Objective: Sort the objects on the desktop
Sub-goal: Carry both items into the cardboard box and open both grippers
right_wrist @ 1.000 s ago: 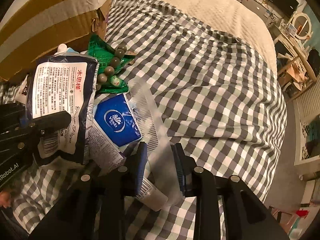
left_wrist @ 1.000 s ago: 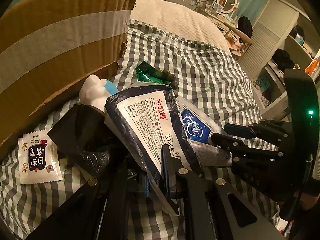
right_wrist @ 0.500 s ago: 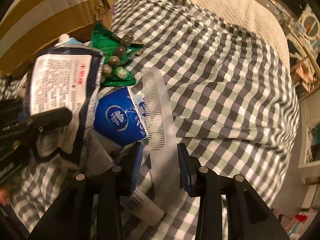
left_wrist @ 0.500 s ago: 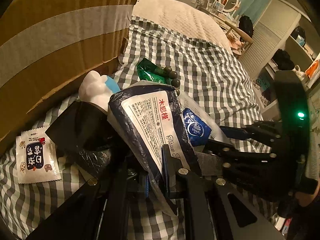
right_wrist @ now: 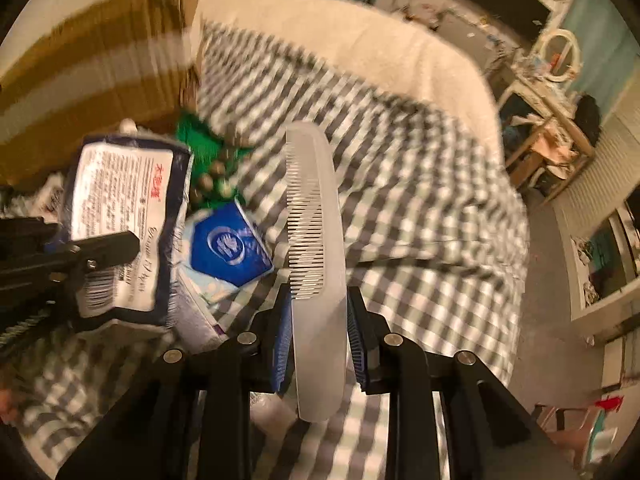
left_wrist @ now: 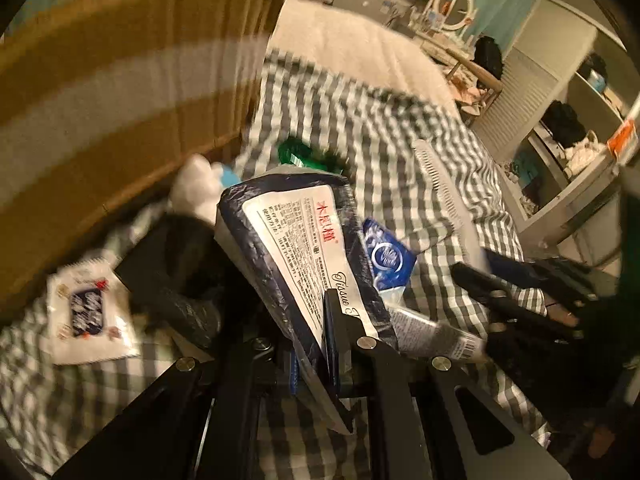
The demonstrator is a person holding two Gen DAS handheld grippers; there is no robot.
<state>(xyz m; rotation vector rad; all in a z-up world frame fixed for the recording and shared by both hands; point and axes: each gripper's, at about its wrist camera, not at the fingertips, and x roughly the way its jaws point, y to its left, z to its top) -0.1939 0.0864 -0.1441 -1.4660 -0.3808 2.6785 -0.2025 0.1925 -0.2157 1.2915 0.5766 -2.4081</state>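
Observation:
My left gripper [left_wrist: 316, 344] is shut on a dark blue tissue pack [left_wrist: 304, 240] with a white label, held tilted above the checked bedspread [left_wrist: 380, 132]. The same tissue pack [right_wrist: 124, 216] and left gripper [right_wrist: 72, 264] show at the left of the right wrist view. My right gripper [right_wrist: 318, 336] is shut on a pale translucent comb [right_wrist: 316, 264], lifted off the bed with its teeth facing left. The comb [left_wrist: 444, 192] and right gripper [left_wrist: 492, 276] appear at the right of the left wrist view.
A taped cardboard box [left_wrist: 112, 92] stands at the left. On the bed lie a small blue tissue packet [right_wrist: 228, 244], a green packet with dark beads [right_wrist: 208, 160], a white sachet [left_wrist: 88, 312], a black bag [left_wrist: 180, 276], a white-and-blue item [left_wrist: 200, 188] and a tube [left_wrist: 436, 336]. Shelves and furniture stand right.
The right gripper closed on the comb and lifted it off the bed, tilting upward. The left gripper still holds the tissue pack and shifted slightly; both views are motion-blurred.

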